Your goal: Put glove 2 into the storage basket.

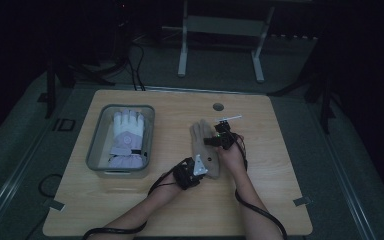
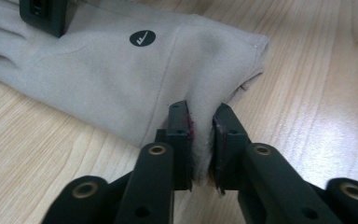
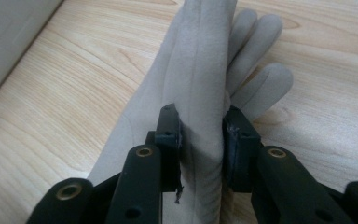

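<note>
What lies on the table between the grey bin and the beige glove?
Bare wood: in the high view, nothing lies between the grey bin and the beige glove.

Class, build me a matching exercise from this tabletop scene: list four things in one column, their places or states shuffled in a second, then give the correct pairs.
Things
1. beige glove
2. white glove
3. left gripper
4. right gripper

Places or states
A. lies inside the grey bin
B. shut on the beige glove near its finger end
C. lies on the wooden table, held by both grippers
D. shut on the beige glove's cuff end

Pairs: 1-C, 2-A, 3-D, 4-B
</note>
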The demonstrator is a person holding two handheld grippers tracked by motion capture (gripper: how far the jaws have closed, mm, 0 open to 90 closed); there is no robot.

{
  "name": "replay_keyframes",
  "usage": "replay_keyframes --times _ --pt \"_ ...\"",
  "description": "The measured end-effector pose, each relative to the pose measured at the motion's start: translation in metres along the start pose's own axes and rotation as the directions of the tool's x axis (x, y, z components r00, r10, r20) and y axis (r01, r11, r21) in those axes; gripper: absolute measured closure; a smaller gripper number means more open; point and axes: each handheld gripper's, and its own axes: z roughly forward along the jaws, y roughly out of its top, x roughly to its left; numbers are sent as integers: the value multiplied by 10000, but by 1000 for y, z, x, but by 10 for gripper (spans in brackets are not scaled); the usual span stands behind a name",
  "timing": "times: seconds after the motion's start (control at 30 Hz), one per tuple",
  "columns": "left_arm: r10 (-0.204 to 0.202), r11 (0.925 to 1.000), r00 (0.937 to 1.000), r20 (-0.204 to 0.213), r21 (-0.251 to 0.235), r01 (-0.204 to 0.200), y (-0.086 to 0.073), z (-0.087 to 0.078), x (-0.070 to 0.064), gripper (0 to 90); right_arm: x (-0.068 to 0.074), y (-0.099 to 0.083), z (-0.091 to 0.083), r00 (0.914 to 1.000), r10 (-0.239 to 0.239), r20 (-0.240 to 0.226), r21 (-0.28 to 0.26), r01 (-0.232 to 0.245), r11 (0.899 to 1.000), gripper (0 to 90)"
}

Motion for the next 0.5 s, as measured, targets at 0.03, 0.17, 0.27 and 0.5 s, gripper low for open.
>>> replay_keyframes --times 0.03,0.17,0.27,0.5 --pt "-78 9999 10000 38 -81 78 0 -3 1 815 1 0 -2 10000 3 -31 -42 -3 10000 716" --pt "-50 9998 10000 71 -217 51 1 -13 1 821 4 3 -8 9997 -47 -242 -204 42 9998 720" --pt "14 9997 10000 21 -258 -14 3 -21 0 822 6 5 -15 9984 43 -567 -380 -65 9993 720" --pt "275 9987 9991 -320 -430 -289 9 -43 2 822 17 14 -32 9957 -87 -918 -835 10 9965 720"
